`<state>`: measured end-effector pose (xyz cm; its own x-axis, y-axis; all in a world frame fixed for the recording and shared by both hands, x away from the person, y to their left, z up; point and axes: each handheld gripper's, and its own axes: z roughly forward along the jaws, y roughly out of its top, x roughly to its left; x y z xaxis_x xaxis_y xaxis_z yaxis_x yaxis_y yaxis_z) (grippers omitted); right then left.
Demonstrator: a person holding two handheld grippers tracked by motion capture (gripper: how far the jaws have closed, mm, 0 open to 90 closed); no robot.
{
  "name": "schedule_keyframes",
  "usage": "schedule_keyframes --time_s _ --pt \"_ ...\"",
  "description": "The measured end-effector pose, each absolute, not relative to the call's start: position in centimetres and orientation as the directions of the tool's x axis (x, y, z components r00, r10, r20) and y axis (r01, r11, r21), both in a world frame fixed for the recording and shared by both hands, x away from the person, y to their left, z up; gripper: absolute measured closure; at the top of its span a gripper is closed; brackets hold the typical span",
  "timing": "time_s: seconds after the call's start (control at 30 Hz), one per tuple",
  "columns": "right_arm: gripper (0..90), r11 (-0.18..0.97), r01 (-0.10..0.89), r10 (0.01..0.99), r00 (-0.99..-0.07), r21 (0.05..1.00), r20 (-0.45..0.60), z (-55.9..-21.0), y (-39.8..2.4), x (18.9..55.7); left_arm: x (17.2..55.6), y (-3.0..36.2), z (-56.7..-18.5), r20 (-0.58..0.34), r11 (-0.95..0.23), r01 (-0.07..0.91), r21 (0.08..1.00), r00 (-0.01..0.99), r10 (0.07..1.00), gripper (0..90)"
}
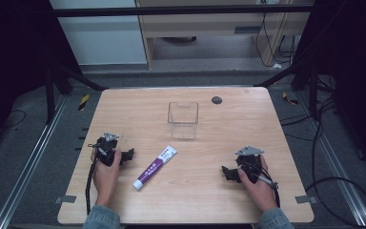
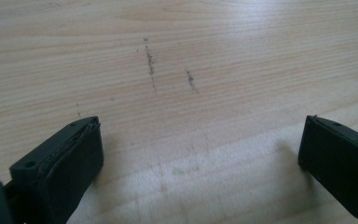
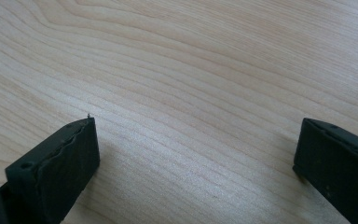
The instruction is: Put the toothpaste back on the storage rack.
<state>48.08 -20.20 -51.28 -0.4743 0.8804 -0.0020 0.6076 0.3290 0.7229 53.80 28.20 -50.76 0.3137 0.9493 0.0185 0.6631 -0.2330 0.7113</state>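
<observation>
You rest both the left gripper (image 1: 129,155) and right gripper (image 1: 226,172) on the counter (image 1: 228,124) with jaws spread wide and empty, flanking the tube (image 1: 155,166) lying near-centre, just this side of the clear container (image 1: 183,120), ready to reach.

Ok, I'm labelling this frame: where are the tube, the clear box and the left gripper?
tube (image 1: 155,167), high view, middle of its body
clear box (image 1: 183,132), high view, front wall
left gripper (image 1: 127,155), high view, between its fingers
</observation>
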Motion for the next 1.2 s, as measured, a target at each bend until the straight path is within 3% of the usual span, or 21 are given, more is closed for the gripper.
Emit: schedule_keyframes --time_s 0.53,0.6,0.83,1.2 --pt "0.3 0.324 0.609 0.884 -0.468 0.723 -0.002 -51.3 -20.2 47.9 53.0 28.1 -50.8 0.014 -0.259 0.649 0.715 0.357 0.934 0.0" --pt "0.3 0.324 0.61 0.884 -0.467 0.723 -0.002 -51.3 -20.2 47.9 52.6 28.2 -50.6 0.02 -0.267 0.643 0.718 0.364 0.931 3.6" --pt "0.3 0.325 0.609 0.884 -0.468 0.723 -0.003 -51.3 -20.2 47.9 51.2 28.4 -48.1 0.02 -0.232 0.587 0.776 0.344 0.939 4.4" --pt "0.3 0.325 0.609 0.884 -0.468 0.723 -0.003 -51.3 -20.2 47.9 49.5 26.4 -45.2 0.106 -0.331 0.542 0.772 0.404 0.909 4.0"
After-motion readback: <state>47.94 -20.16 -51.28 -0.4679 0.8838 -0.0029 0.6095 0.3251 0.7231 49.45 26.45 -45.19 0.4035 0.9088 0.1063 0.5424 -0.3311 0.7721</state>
